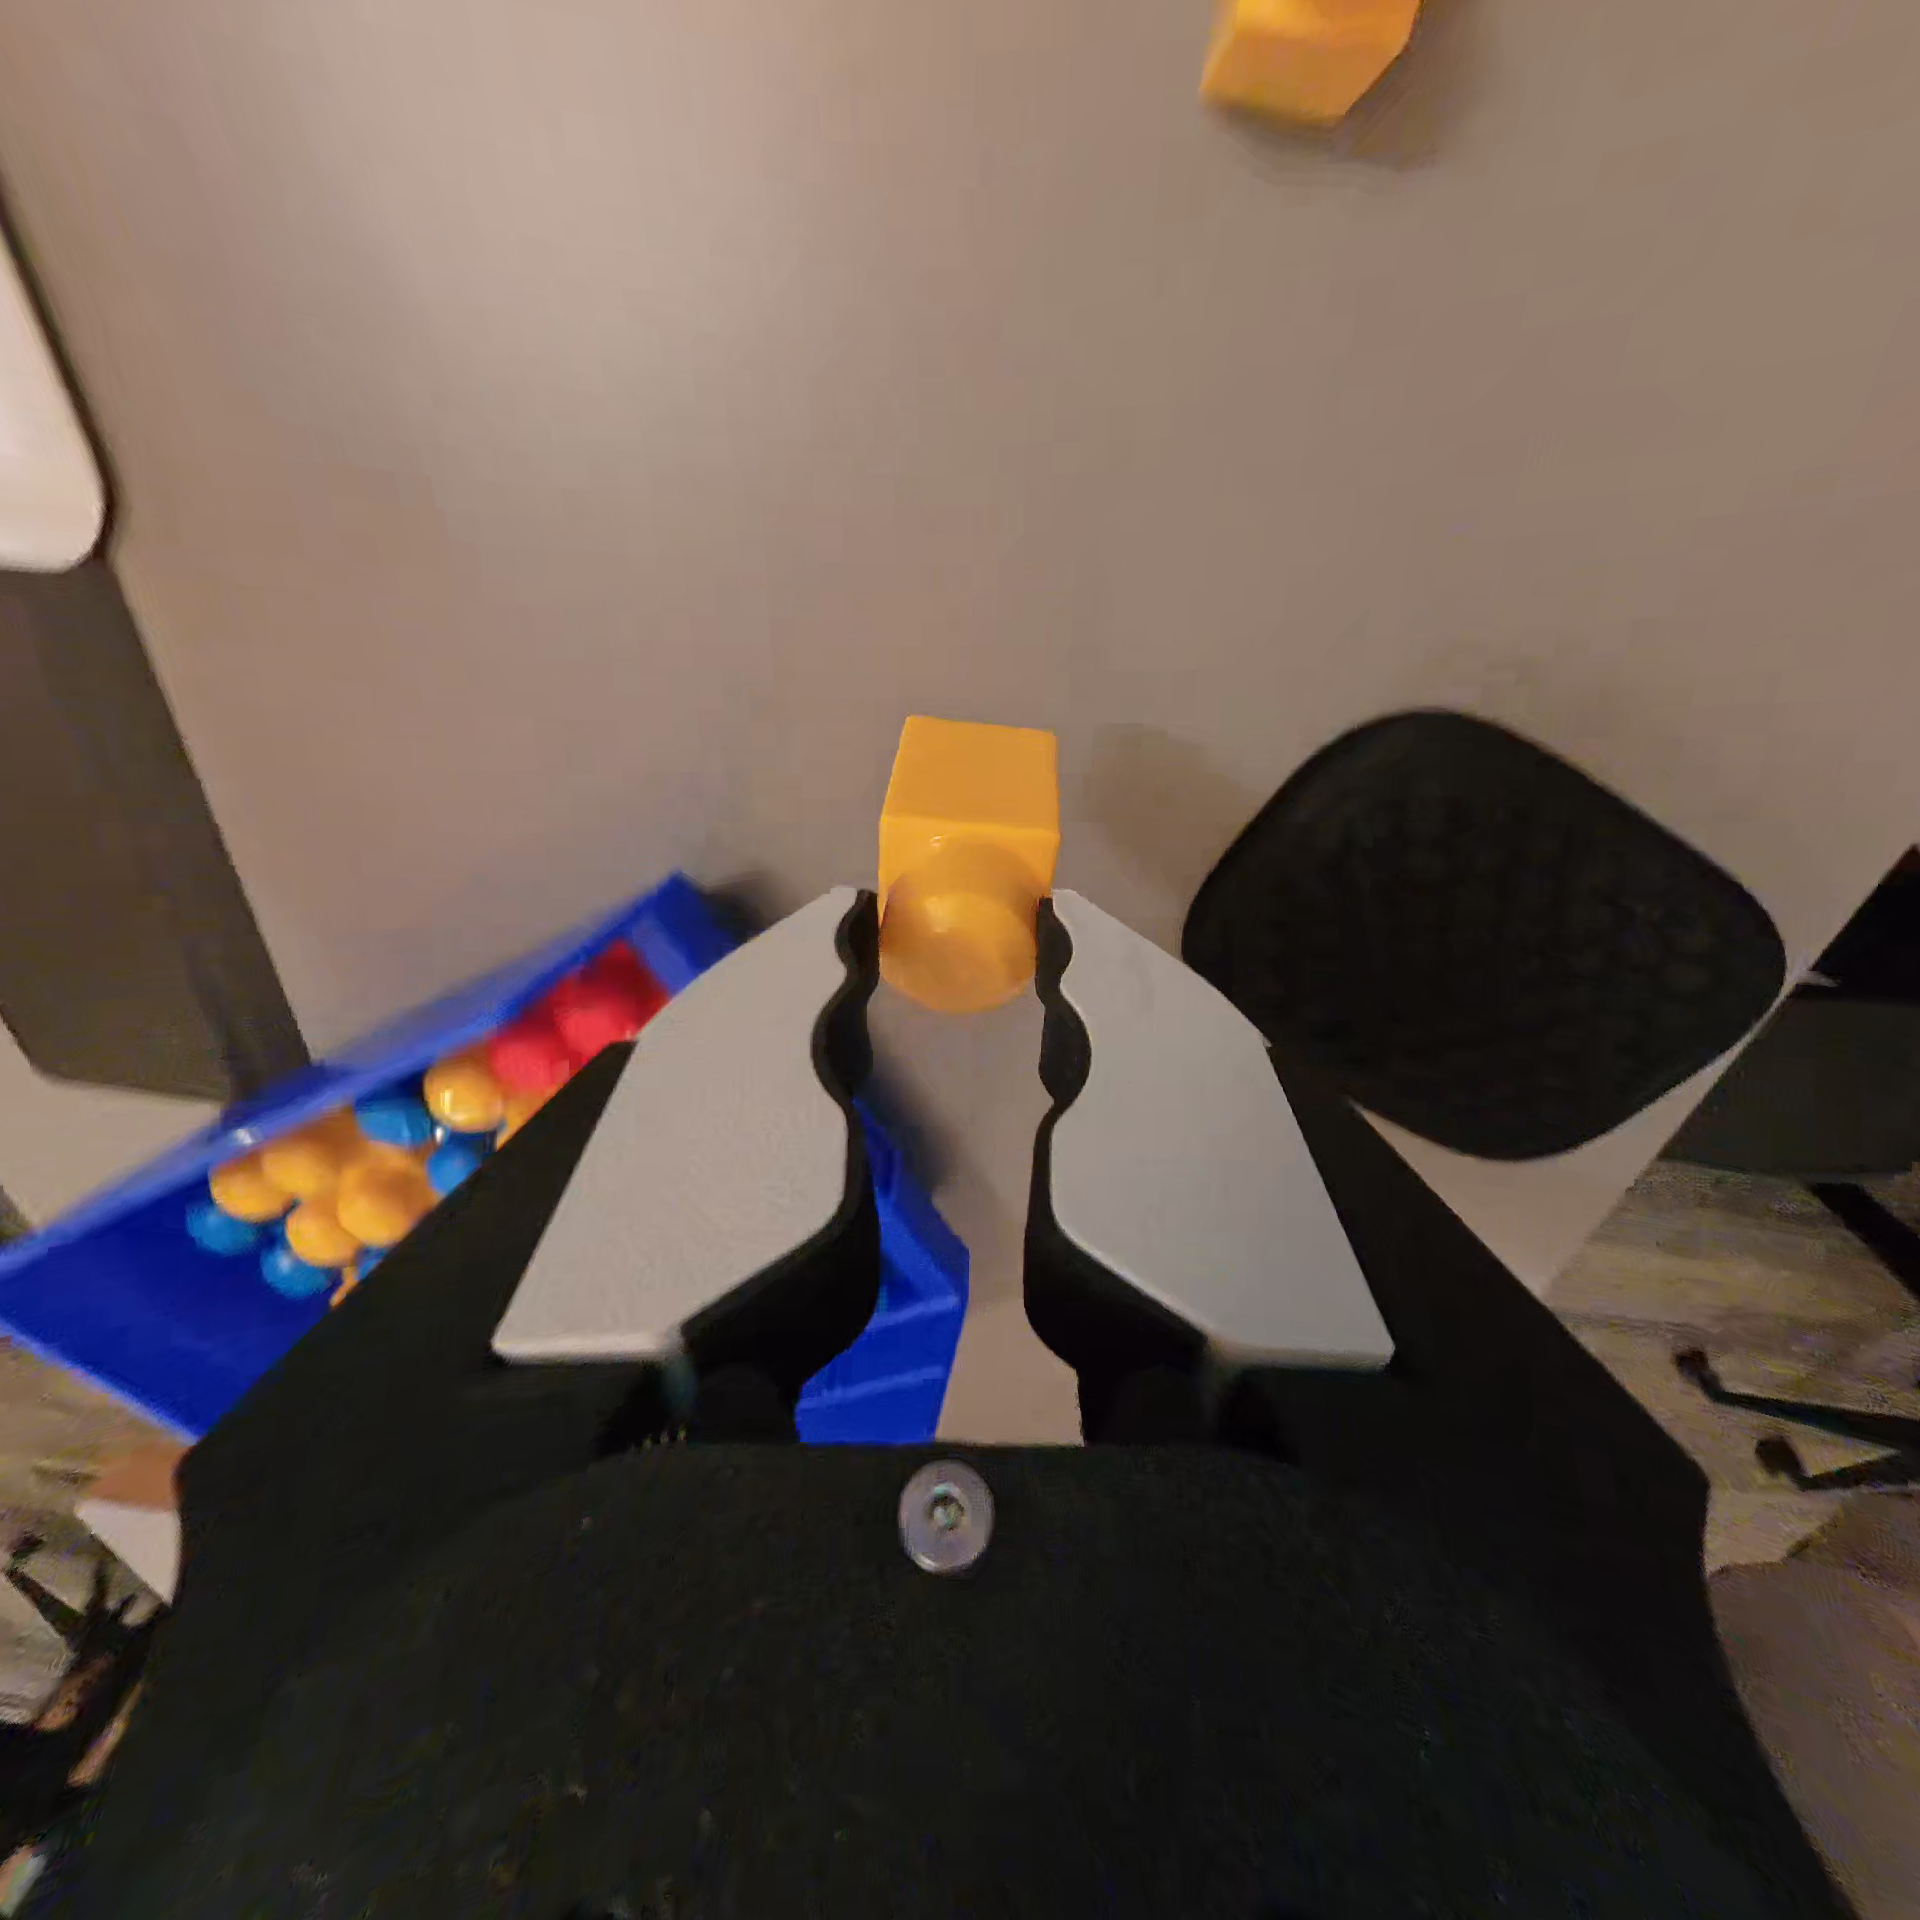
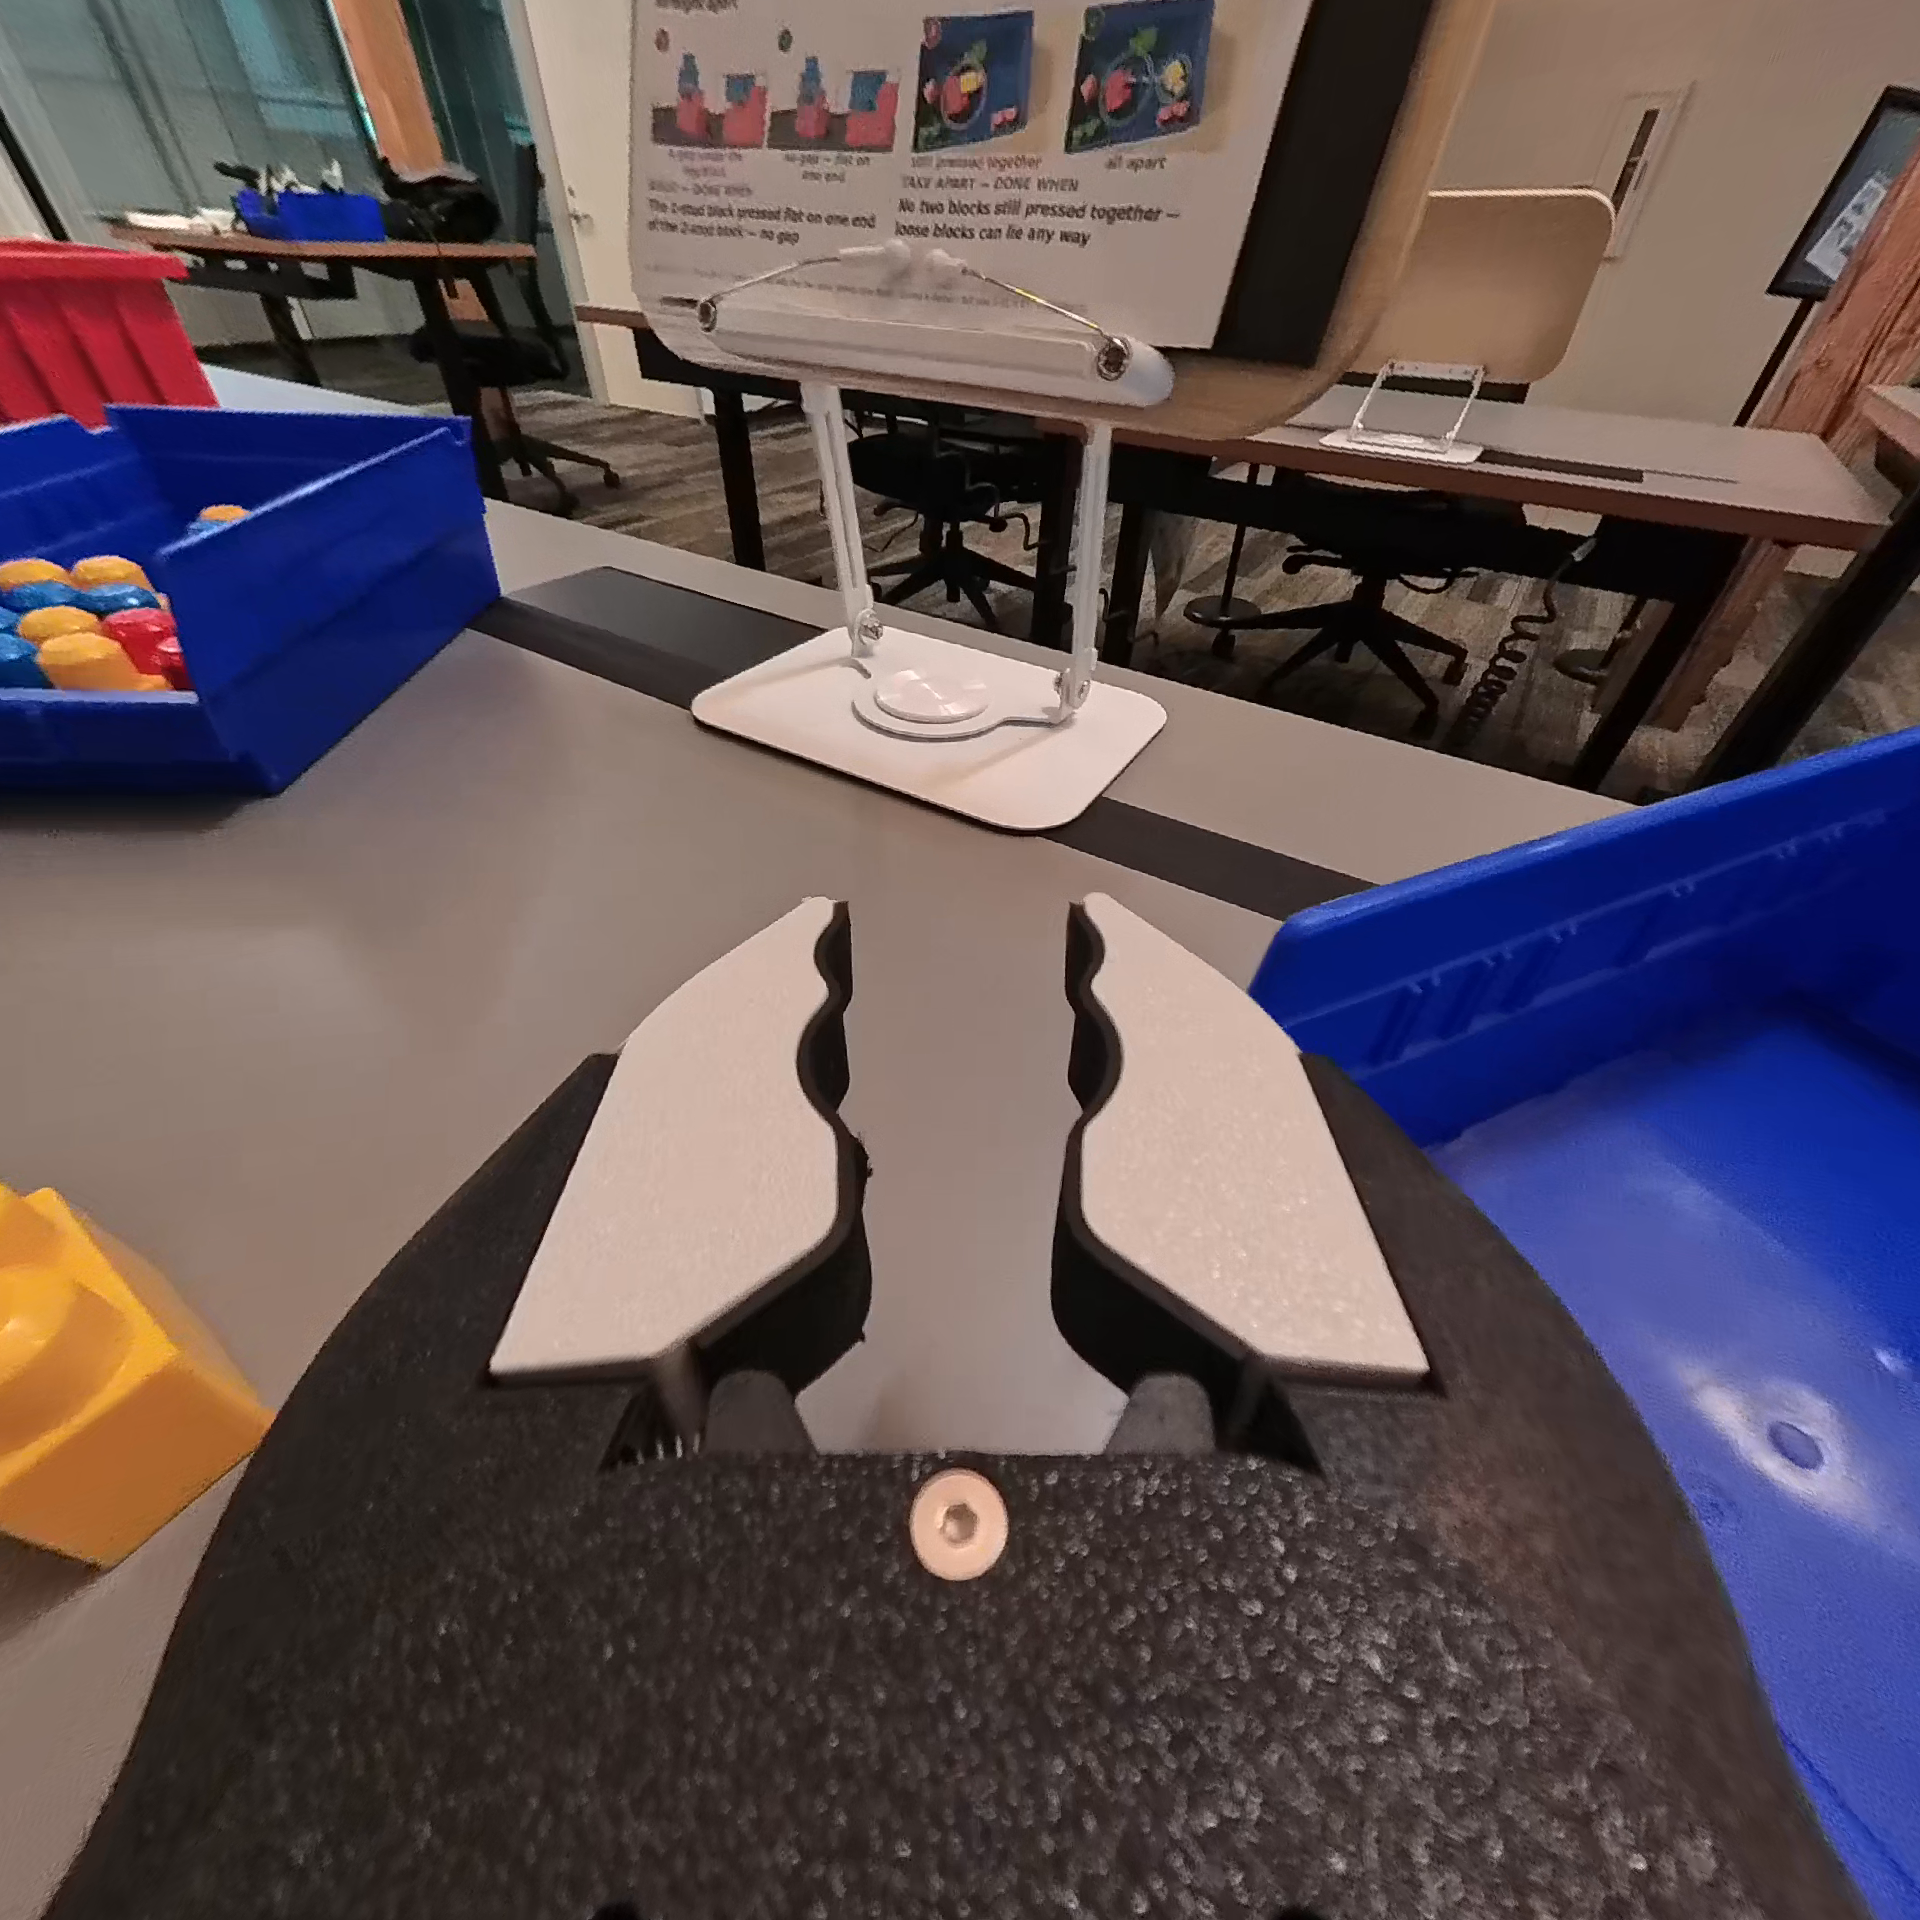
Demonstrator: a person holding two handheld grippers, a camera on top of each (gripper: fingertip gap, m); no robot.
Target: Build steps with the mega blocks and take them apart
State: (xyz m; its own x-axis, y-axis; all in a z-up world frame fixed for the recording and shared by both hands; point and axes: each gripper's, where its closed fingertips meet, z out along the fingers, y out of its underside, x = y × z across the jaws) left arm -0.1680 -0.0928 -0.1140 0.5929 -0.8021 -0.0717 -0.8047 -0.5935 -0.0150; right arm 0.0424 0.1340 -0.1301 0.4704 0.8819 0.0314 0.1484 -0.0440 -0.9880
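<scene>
My left gripper is shut on the stud of a small yellow one-stud block and holds it above the grey table. A larger yellow block lies on the table at the top edge of that view. My right gripper is open and empty, low over the table. A yellow block with a stud hollow lies at its lower left. A blue bin holds several yellow, blue and red blocks; it also shows in the right wrist view.
An empty blue bin sits close on the right of my right gripper. A white document stand with a printed sheet stands at the table's far edge. A red bin is behind the left blue bin. A black chair seat lies beyond the table edge. There is about 30 cm between the tips of the two grippers.
</scene>
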